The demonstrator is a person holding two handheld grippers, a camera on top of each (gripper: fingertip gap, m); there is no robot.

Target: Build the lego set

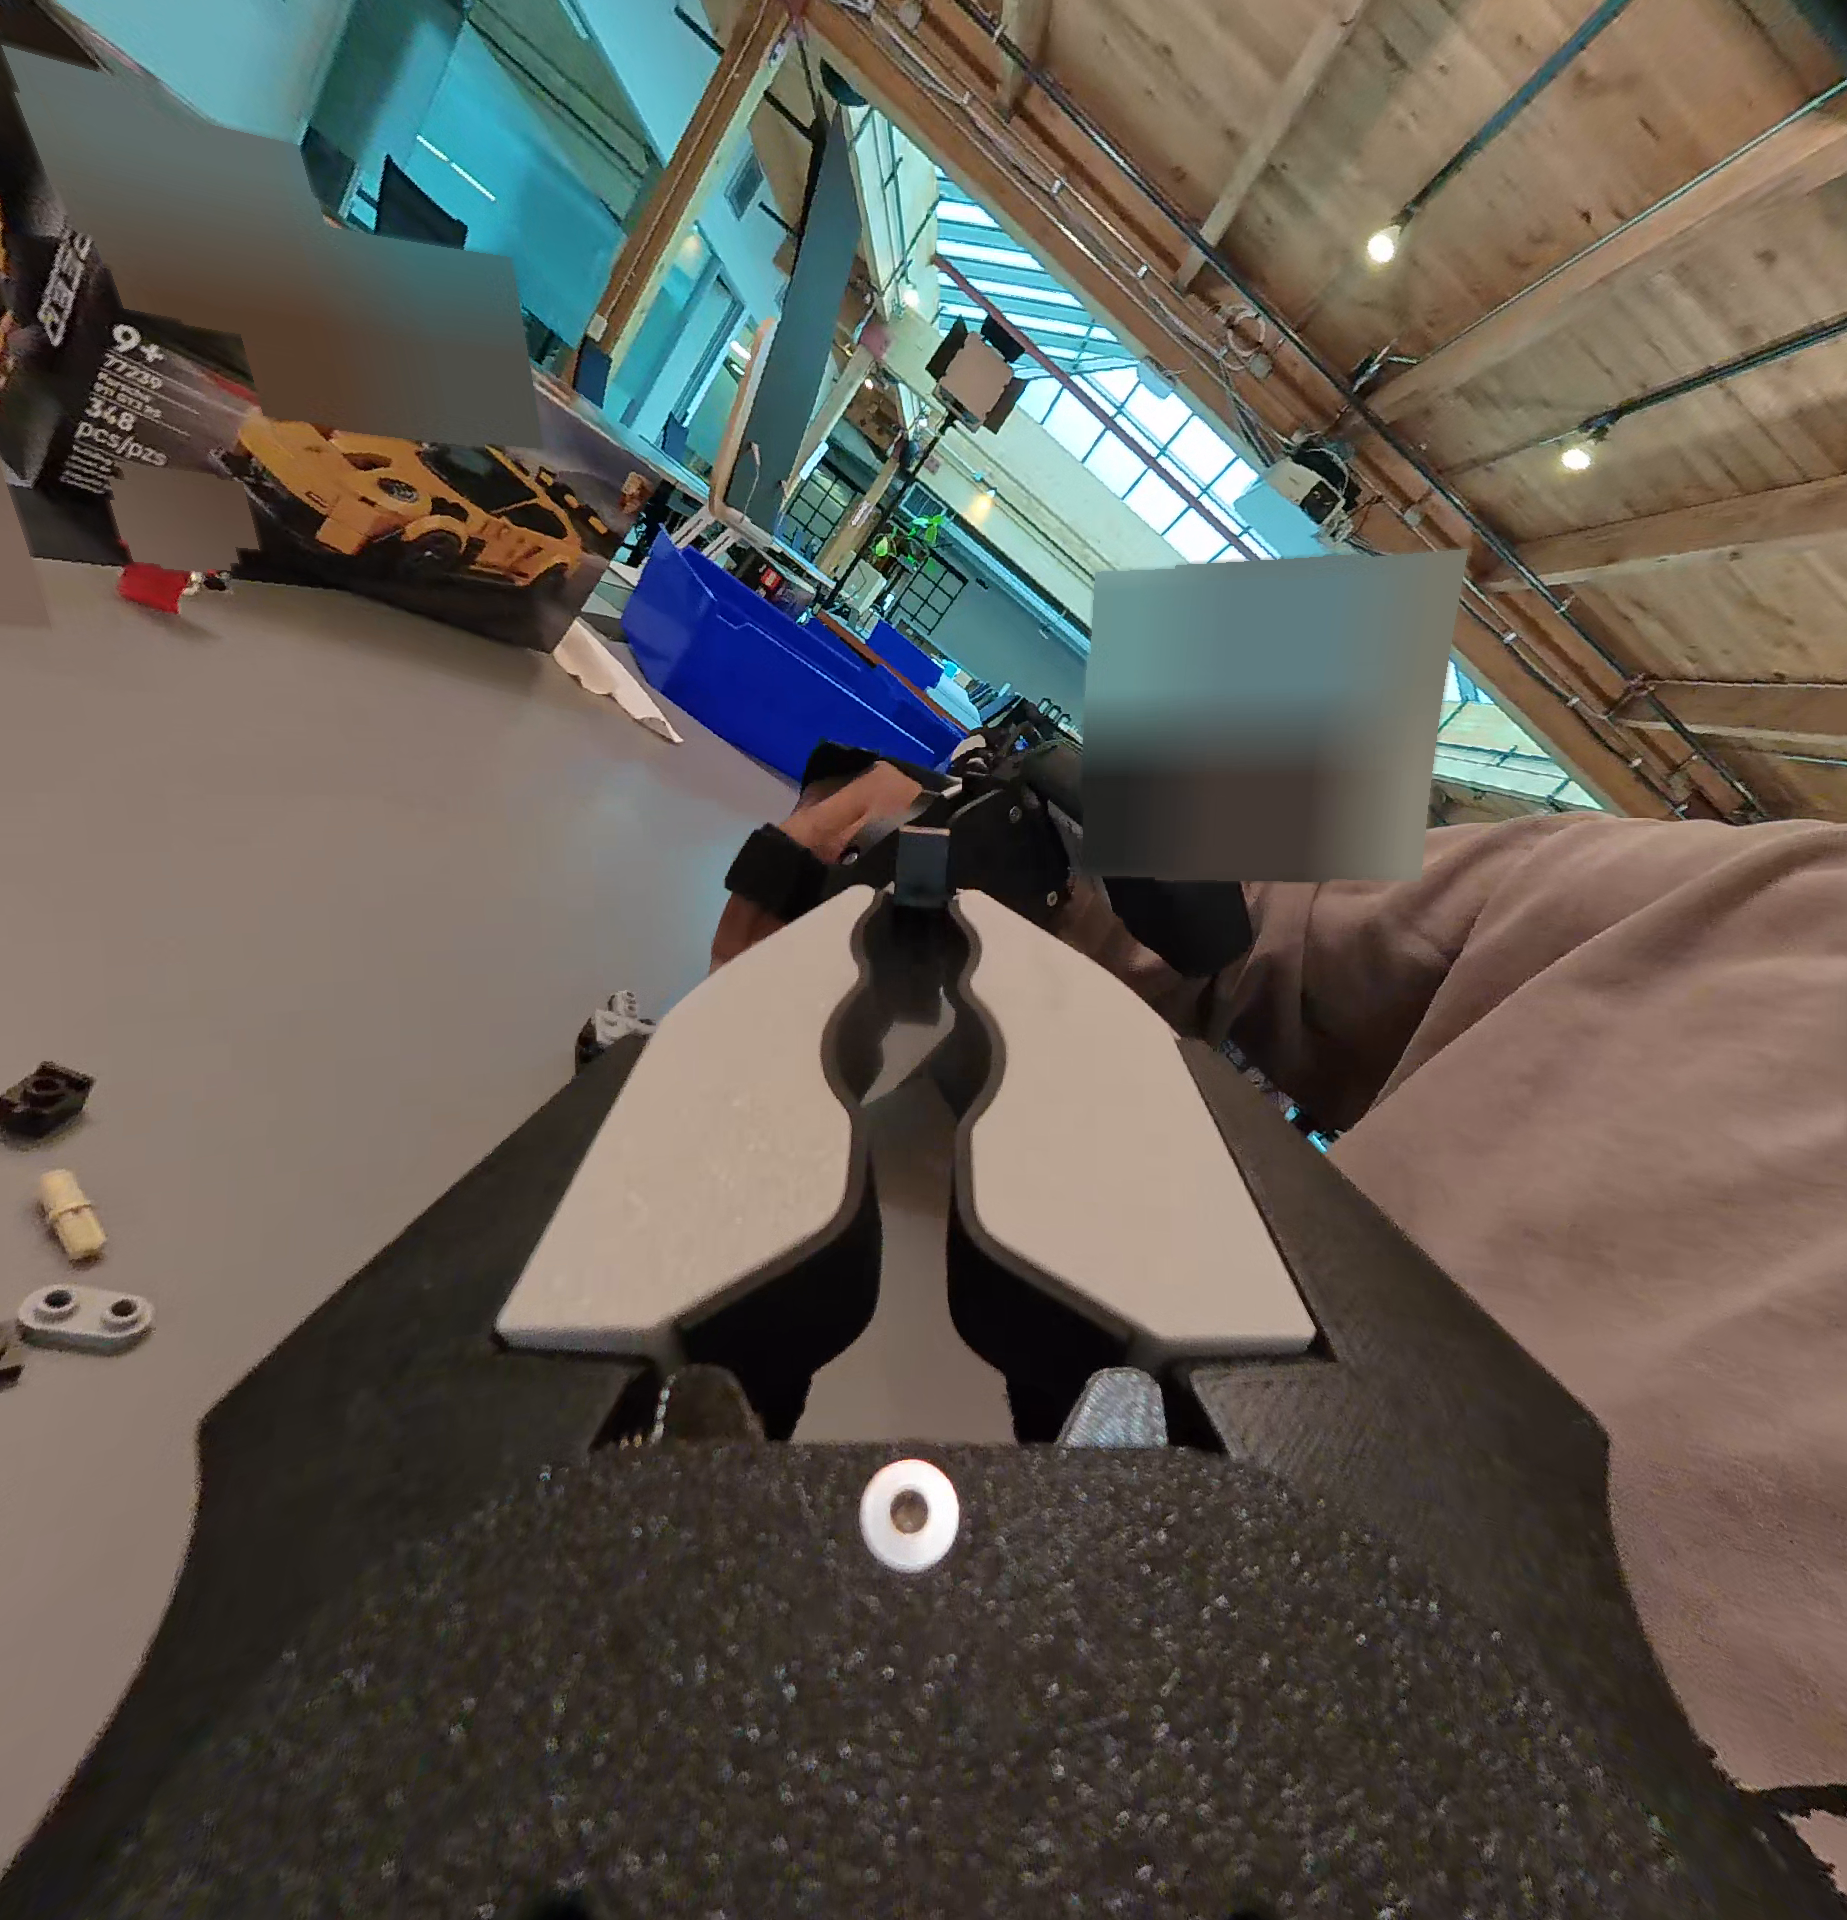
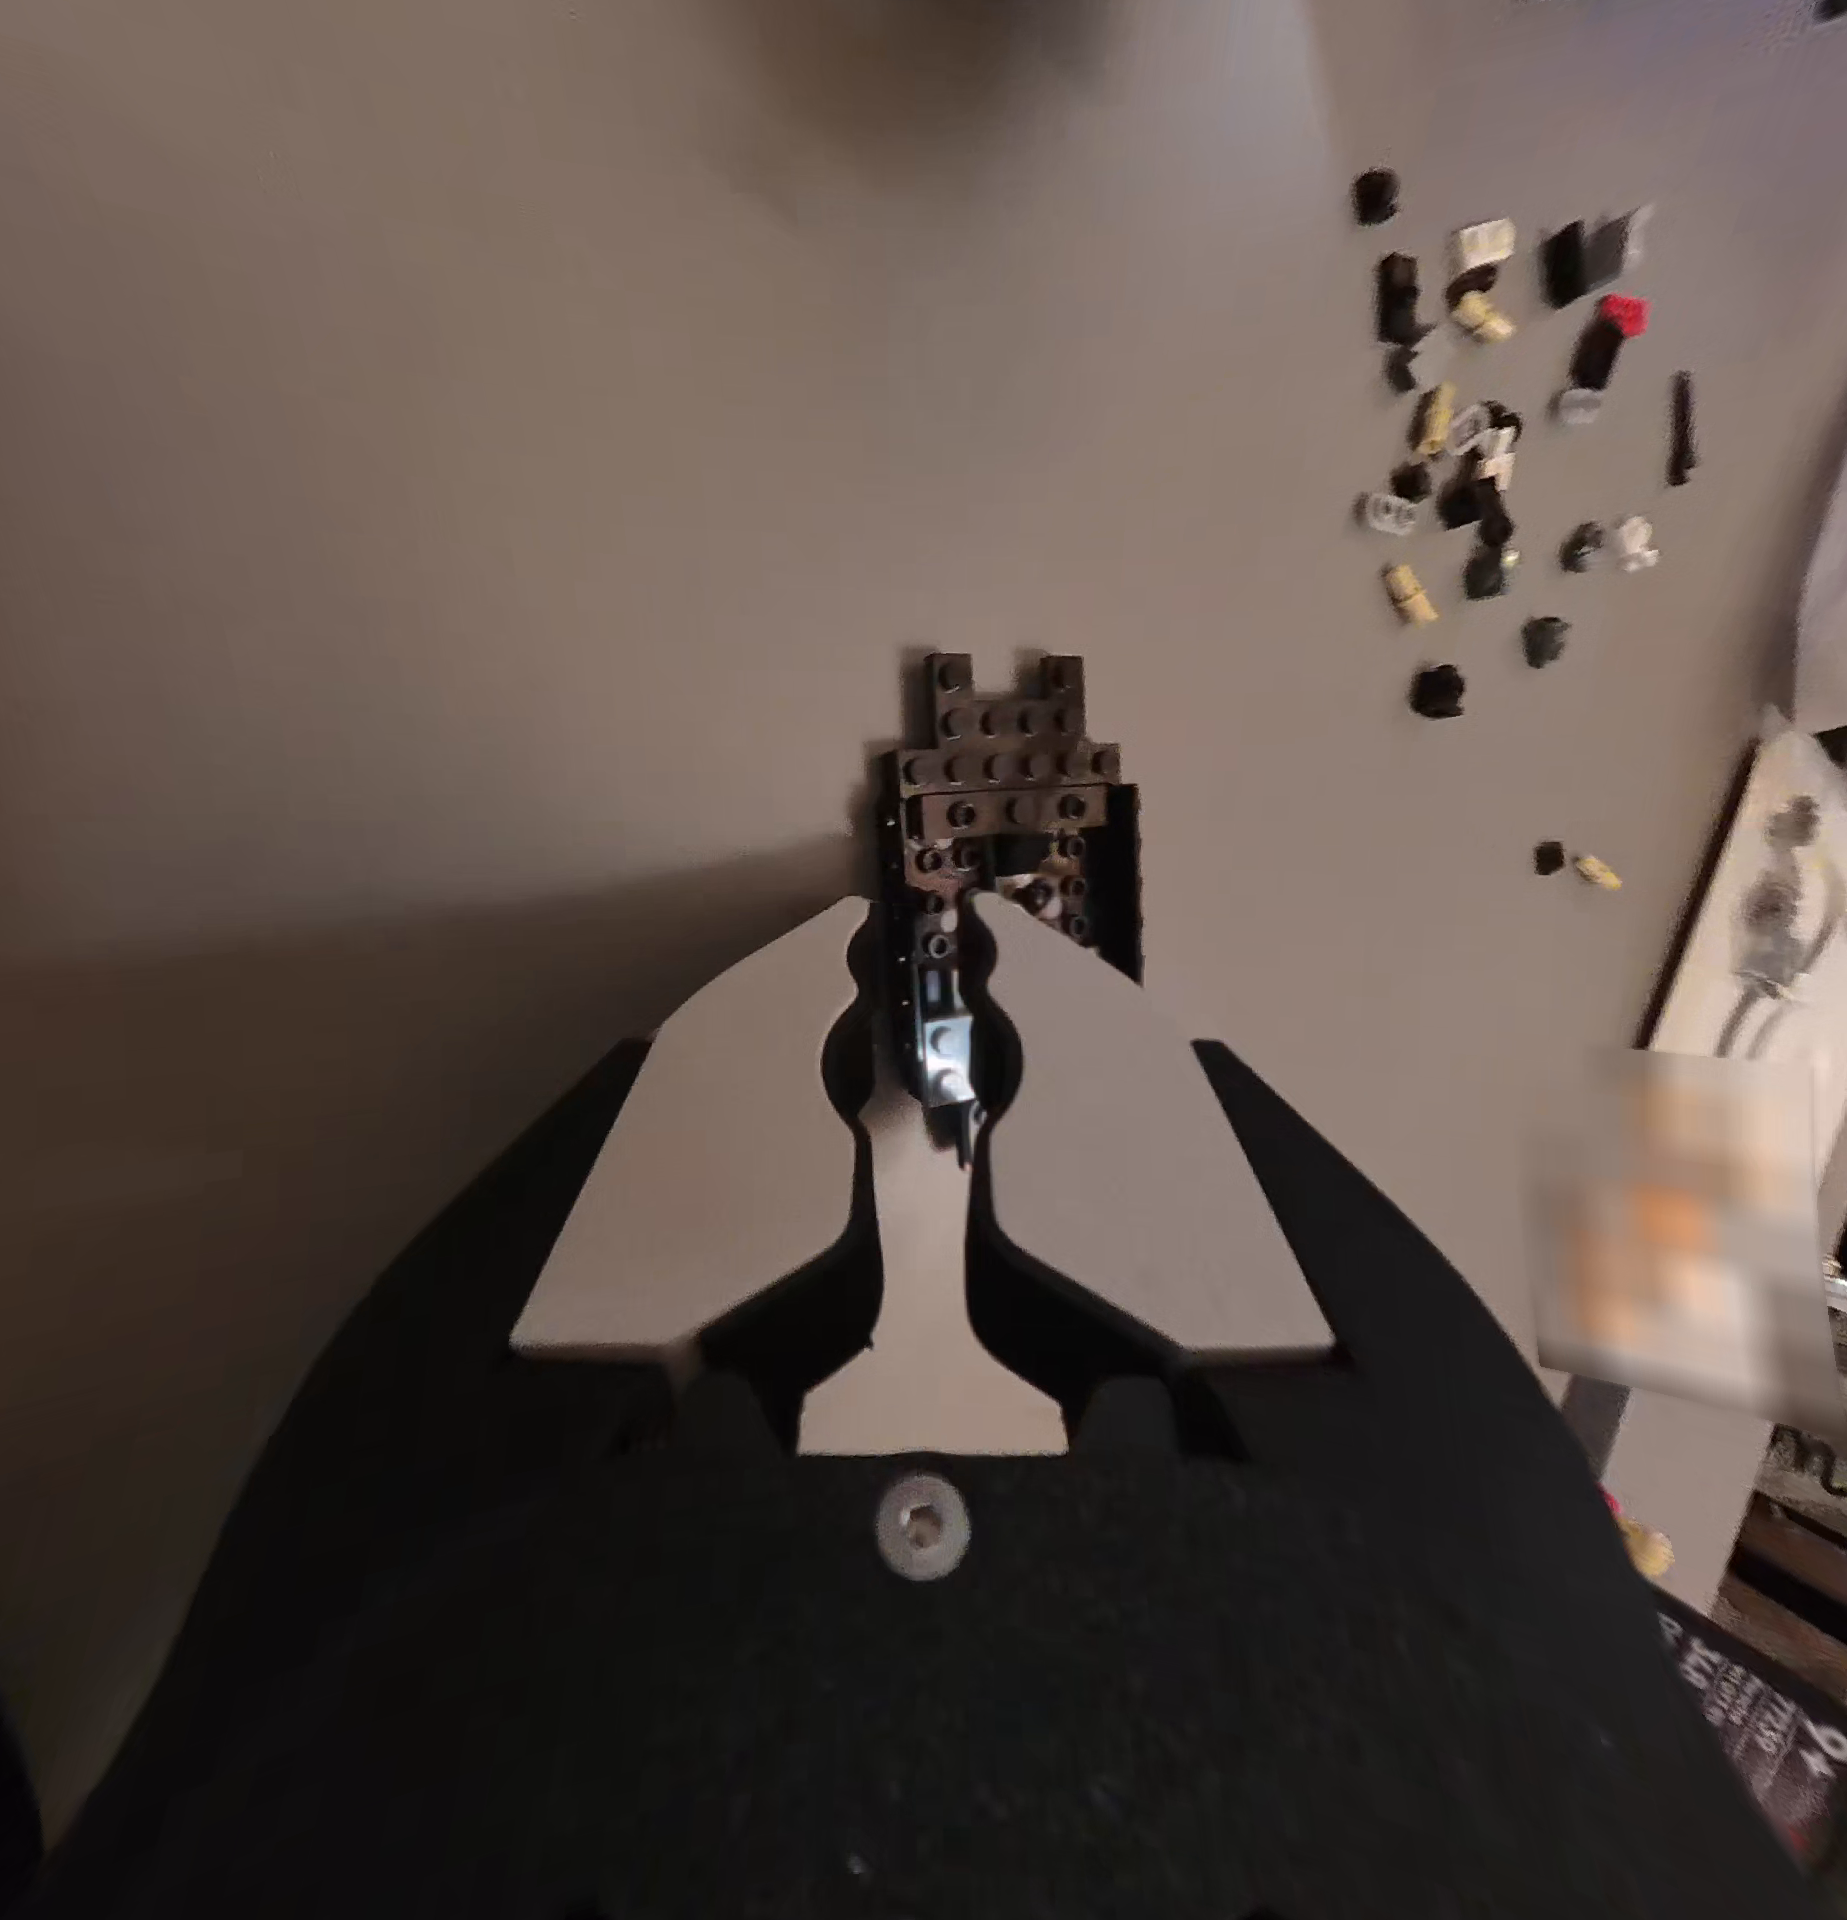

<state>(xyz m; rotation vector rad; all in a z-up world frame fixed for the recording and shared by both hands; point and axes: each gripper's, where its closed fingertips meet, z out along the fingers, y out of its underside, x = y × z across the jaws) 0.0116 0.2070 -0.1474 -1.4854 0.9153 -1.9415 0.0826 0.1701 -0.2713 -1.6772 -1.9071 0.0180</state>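
- The right hand-held gripper is clamped on the black chassis, gripping its near end so the studded top faces the camera and the far end juts free above the grey worktop. Held like this, the build is, I judge, steadied and presented for a part to be pressed on.
- The left hand-held gripper is tilted up off the worktop, its tips closed on a small dark piece. Its shape is too small to make out. It points toward the other gripper and the person's sleeve, which suggests the piece is being carried over to the chassis.
- The loose parts lie scattered to the right of the chassis, well apart from it, likely kept there so the middle of the worktop is free for assembly. From the left wrist view, a few sit near: a black plate, a tan pin and a grey two-hole link.
- The set's box stands at the far edge, out of the working area, with a blue bin beyond it.
- An instruction booklet lies open at the right edge, presumably for reference.
- The build looks early: only the base is together and many parts are unused.
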